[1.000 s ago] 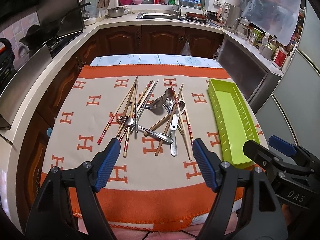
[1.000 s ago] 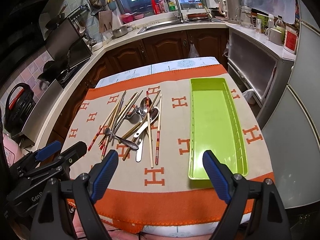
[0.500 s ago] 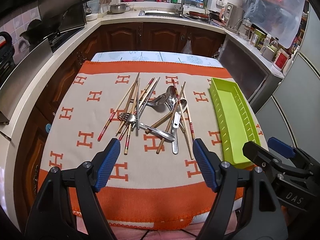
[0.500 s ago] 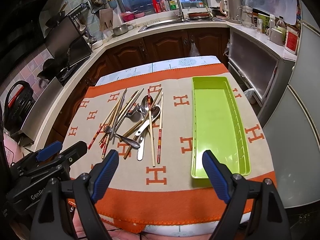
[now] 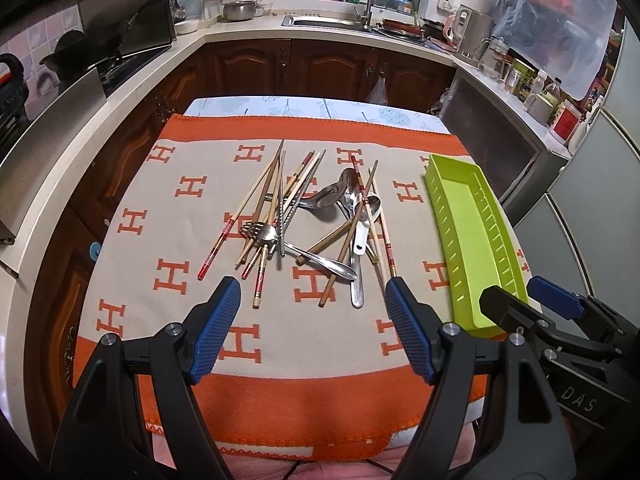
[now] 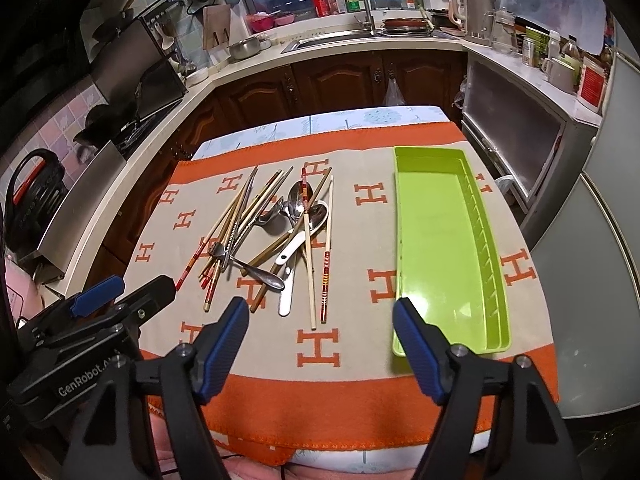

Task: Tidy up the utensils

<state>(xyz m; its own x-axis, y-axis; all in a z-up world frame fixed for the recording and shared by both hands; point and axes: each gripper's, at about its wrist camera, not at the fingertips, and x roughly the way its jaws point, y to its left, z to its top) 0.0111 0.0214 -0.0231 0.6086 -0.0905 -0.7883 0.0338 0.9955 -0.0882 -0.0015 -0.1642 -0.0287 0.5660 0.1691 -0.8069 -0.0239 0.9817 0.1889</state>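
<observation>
- Two hand-held grippers, left gripper (image 5: 312,304) and right gripper (image 6: 320,324), hover with fingers wide apart, holding nothing.
- Mixed pile of wooden chopsticks and steel spoons (image 6: 276,236) lies on the orange-and-beige cloth (image 6: 352,240).
- Lime-green plastic tray (image 6: 436,240) sits empty, right of the pile.

blanket (image 5: 280,328): "h" | right tongs (image 5: 532,296): "das" | left tongs (image 6: 132,288): "genrobot"

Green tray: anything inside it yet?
Nothing. The green tray shows a bare floor in the right wrist view, with all utensils piled on the cloth beside it. Its near left corner is hidden behind a right gripper finger.
</observation>
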